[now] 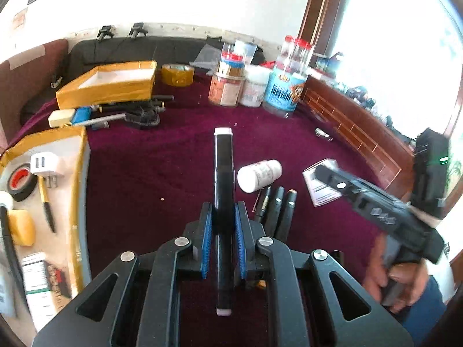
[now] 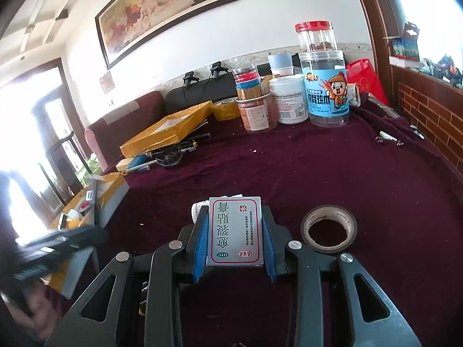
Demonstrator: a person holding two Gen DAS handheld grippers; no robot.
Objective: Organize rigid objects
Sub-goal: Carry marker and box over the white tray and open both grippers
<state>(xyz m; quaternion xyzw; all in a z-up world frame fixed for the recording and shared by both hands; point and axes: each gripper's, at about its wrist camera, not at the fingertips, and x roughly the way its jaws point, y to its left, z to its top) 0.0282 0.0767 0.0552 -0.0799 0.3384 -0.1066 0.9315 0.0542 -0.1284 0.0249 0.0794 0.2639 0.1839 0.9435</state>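
The left gripper [image 1: 223, 225] is clamped on a long black marker [image 1: 222, 190] with pale caps at both ends, its blue pads pressing the barrel from both sides; the marker points straight ahead above the maroon-covered surface [image 1: 173, 156]. The right gripper [image 2: 235, 240] is clamped on a flat grey medicine box [image 2: 235, 231] with a red-bordered label, held level between its pads just above the same cloth.

Just right of the marker, three dark pens [image 1: 276, 211] lie side by side on the surface, and a white pill bottle [image 1: 259, 175] lies on its side just beyond them. Right of the medicine box sits a brown tape roll [image 2: 329, 230], lying flat. Left of the marker, a yellow-taped tray [image 1: 79, 173] holds a white plug adapter [image 1: 46, 166], a roll of black tape [image 1: 21, 183] and a yellow-handled tool [image 1: 46, 202].

Farther out from the marker to the left, a second yellow-taped tray [image 1: 107, 86] rests tilted on a heap of dark tools [image 1: 139, 112], with a roll of yellow tape [image 1: 177, 74] beside it. At the far edge, beyond the marker, a cluster of jars stands together, among them a clear jar with a blue cartoon label [image 2: 327, 98] and a white tub [image 2: 289, 99] touching it.
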